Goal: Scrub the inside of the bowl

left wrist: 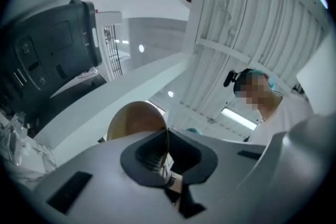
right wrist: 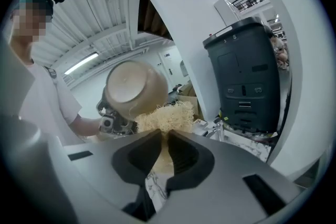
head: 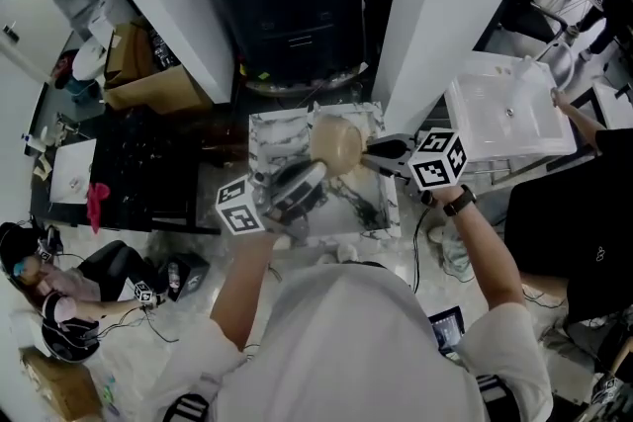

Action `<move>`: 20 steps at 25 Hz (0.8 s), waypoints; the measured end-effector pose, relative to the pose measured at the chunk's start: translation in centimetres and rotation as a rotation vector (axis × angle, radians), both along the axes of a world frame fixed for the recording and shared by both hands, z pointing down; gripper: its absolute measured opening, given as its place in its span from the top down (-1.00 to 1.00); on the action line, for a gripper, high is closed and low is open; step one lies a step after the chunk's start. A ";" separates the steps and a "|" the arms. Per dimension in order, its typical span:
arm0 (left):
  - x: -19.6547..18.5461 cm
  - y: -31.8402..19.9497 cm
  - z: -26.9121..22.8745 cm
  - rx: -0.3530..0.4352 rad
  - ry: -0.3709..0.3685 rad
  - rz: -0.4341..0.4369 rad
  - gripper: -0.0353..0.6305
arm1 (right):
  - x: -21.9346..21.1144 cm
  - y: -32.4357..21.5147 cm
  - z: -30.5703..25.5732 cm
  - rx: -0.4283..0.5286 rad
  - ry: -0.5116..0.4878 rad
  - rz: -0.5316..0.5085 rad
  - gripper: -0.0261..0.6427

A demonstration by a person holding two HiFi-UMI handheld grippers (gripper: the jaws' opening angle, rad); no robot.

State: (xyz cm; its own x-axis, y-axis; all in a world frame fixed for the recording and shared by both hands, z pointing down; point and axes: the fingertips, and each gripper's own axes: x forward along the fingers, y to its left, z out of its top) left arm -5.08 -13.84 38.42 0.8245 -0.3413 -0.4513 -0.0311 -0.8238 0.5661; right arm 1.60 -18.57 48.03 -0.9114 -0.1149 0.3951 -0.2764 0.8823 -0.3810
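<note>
Head view, bowl (head: pixel 336 143): tan, held up over the marbled table (head: pixel 265 141), between the two claws
Head view, left gripper (head: pixel 309 175): reaches the bowl from 7 o'clock; its grip cannot be read from this angle
Head view, right gripper (head: pixel 376 156): comes in from 3 o'clock, tip just beside the bowl
Left gripper view, left gripper (left wrist: pixel 167 140): jaws pinched tight on the thin rim of the bowl (left wrist: pixel 135 120), which rises toward 11 o'clock
Right gripper view, right gripper (right wrist: pixel 164 138): jaws clamped on a pale fibre scrubber (right wrist: pixel 167 115)
Right gripper view, bowl (right wrist: pixel 134 86): its mouth faces the camera at 11 o'clock, with the scrubber at its 5 o'clock edge, outside the hollow
Only in this view: the scrubber and the bowl's inside, neither made out in the other two views
Progress: bowl and scrubber are both gripped and brought together; the strokes inside the bowl look mostly left to do, and how clean it is cannot be told
</note>
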 end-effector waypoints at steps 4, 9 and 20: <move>-1.2 -2.7 1.0 -0.070 -0.007 -0.097 0.83 | -1.9 3.0 -0.2 0.018 -0.011 -0.059 0.78; -1.6 -3.9 4.3 -0.126 -0.133 -0.147 0.83 | -3.4 4.2 -3.1 0.069 -0.069 -0.072 0.78; 1.7 1.9 5.5 -0.038 -0.378 0.043 0.83 | -1.6 -1.4 -5.4 0.157 -0.034 0.069 0.77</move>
State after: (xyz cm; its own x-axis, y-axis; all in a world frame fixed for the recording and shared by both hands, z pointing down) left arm -3.35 -11.92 43.93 0.9443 -0.3136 -0.1001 -0.2097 -0.8074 0.5514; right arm 0.00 -20.01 42.64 -0.9120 -0.2351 0.3362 -0.3273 0.9111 -0.2505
